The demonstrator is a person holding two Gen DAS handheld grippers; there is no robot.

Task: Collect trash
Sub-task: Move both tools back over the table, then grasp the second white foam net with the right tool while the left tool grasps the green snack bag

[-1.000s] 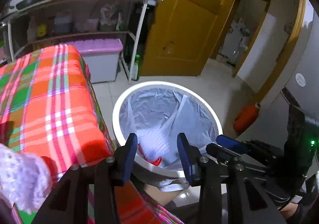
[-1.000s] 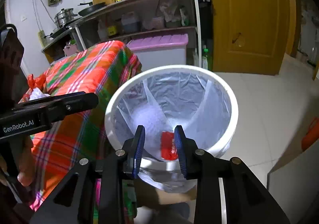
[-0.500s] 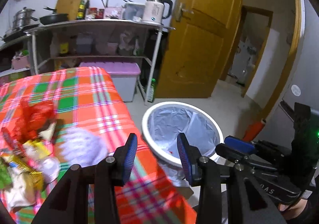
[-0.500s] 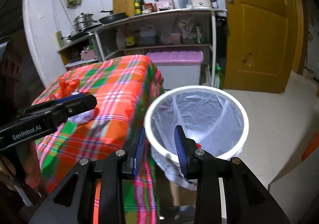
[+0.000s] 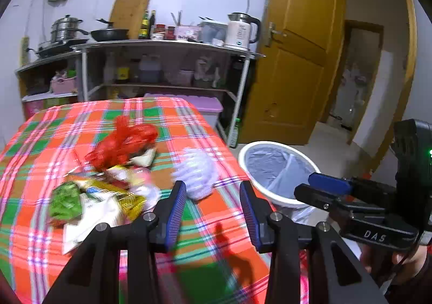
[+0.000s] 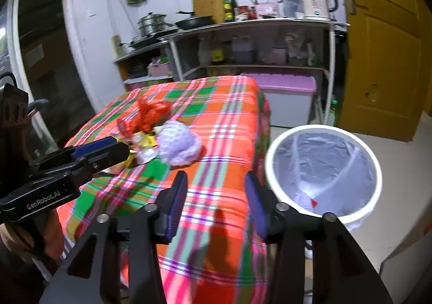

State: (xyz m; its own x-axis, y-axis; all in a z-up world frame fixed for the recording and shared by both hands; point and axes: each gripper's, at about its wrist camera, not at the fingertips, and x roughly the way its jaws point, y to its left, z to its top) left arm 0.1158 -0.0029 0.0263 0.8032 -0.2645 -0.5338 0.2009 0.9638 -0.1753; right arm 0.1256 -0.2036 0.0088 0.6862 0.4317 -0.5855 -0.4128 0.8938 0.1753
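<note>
Just beyond both gaping, empty tongs (image 5: 212, 210) (image 6: 216, 202), trash pile (image 5: 108, 177) on plaid table (image 6: 216, 125).

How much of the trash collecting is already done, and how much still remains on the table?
Done: one red scrap lies in the bin. In hand: nothing; the left tool and right tool are both open and empty. Left: the red bag, the wrappers and the white foam net on the table.

Bare checked cloth is lying open across the near part of the tabletop (image 6: 221, 142). Farther in, a pile of wrappers (image 5: 102, 196) and a white fluffy wad (image 5: 195, 171) are blocking the way. The lined bin (image 6: 322, 171) is standing just beside the tabletop's right edge, its mouth gaping unobstructed.
</note>
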